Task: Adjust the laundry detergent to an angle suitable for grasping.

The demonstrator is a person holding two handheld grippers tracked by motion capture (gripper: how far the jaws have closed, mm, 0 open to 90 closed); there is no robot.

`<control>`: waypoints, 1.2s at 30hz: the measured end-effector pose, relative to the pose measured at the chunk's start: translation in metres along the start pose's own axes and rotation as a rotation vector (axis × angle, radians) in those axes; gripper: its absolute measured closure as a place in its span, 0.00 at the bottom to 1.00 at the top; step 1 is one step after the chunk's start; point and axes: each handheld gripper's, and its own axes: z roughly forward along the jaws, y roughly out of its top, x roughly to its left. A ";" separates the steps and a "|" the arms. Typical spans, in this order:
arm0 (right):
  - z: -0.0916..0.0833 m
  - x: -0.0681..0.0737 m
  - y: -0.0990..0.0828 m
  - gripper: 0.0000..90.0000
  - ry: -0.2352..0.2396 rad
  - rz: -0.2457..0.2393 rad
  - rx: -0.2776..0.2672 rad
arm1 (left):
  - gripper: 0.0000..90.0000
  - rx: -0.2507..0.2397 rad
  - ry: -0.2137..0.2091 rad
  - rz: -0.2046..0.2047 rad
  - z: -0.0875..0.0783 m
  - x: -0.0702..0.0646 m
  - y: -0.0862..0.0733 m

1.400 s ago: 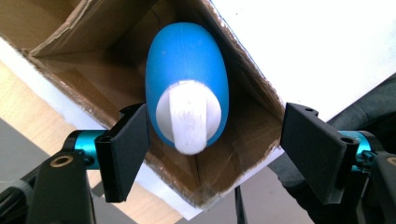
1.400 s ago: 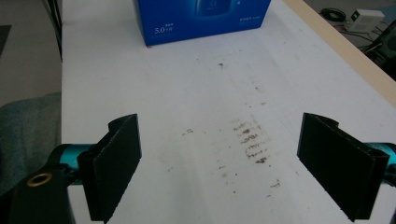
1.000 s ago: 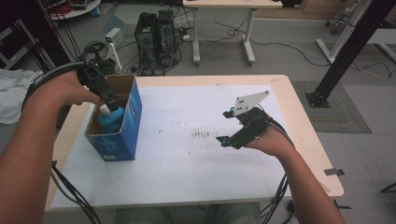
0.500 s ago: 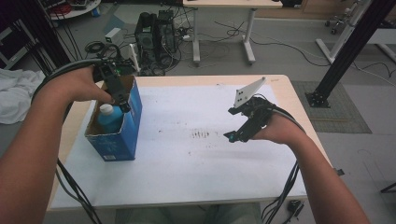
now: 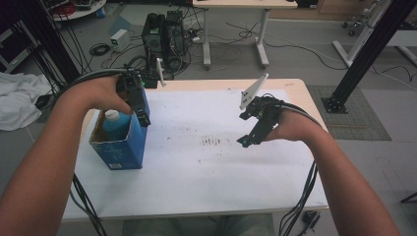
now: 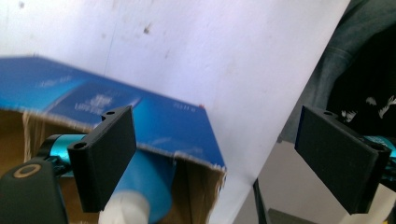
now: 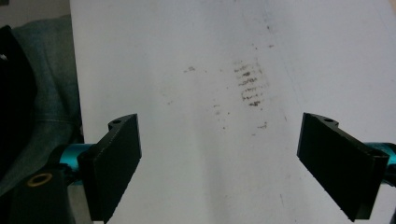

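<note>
An open blue cardboard box point(image 5: 120, 147) stands at the left of the white sheet. A blue bottle with a white cap point(image 5: 113, 120) stands upright inside it. My left gripper point(image 5: 142, 110) hovers over the box's right rim, pointing down. Its jaws have just been opening and grip nothing. In the left gripper view the left gripper point(image 6: 217, 126) is open, with the bottle point(image 6: 144, 186) and the box's torn edge point(image 6: 196, 156) below it. My right gripper point(image 5: 251, 135) hangs open and empty over the sheet's right half, and the right gripper point(image 7: 219, 126) looks down on bare sheet.
The white sheet point(image 5: 206, 167) covers most of the wooden table point(image 5: 305, 93) and bears dark smudges point(image 5: 214, 142) at its middle. Cables trail off the near edge. Beyond the table stand a computer tower point(image 5: 164, 32) and a desk's legs point(image 5: 263, 34); a black frame post point(image 5: 364, 54) rises at the right.
My left gripper has come up out of the box, shifted right to its rim and opened, leaving the bottle standing inside. My right gripper has risen a little.
</note>
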 end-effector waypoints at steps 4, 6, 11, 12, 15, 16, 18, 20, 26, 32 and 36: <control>0.002 -0.004 0.003 0.14 0.002 -0.019 0.040 | 0.14 -0.009 0.016 0.061 0.006 -0.006 0.008; 0.003 -0.007 0.005 0.14 0.004 -0.017 0.081 | 0.14 0.000 0.014 0.073 0.011 -0.008 0.013; 0.005 -0.016 0.009 0.14 0.006 -0.017 0.143 | 0.14 0.035 0.030 0.087 0.021 -0.006 0.020; 0.006 -0.018 0.009 0.14 0.002 -0.021 0.152 | 0.14 0.038 0.025 0.084 0.022 -0.006 0.022; 0.009 -0.021 0.009 0.14 0.011 -0.028 0.191 | 0.14 0.042 0.033 0.084 0.023 -0.007 0.024; 0.010 -0.021 0.009 0.14 0.005 -0.032 0.204 | 0.14 0.041 0.032 0.088 0.023 -0.007 0.025; 0.009 -0.022 0.008 0.14 0.011 -0.028 0.211 | 0.14 0.042 0.021 0.098 0.024 -0.008 0.026; 0.008 -0.023 0.007 0.14 0.011 -0.029 0.214 | 0.14 0.042 0.022 0.100 0.024 -0.009 0.028; 0.008 -0.017 0.005 0.14 0.004 -0.026 0.236 | 0.14 0.036 0.028 0.114 0.024 -0.015 0.032; 0.009 -0.011 0.007 0.14 0.003 -0.028 0.226 | 0.14 0.015 0.032 0.130 0.022 -0.018 0.032; 0.010 -0.010 0.007 0.14 -0.005 -0.022 0.231 | 0.14 0.019 0.033 0.137 0.023 -0.019 0.036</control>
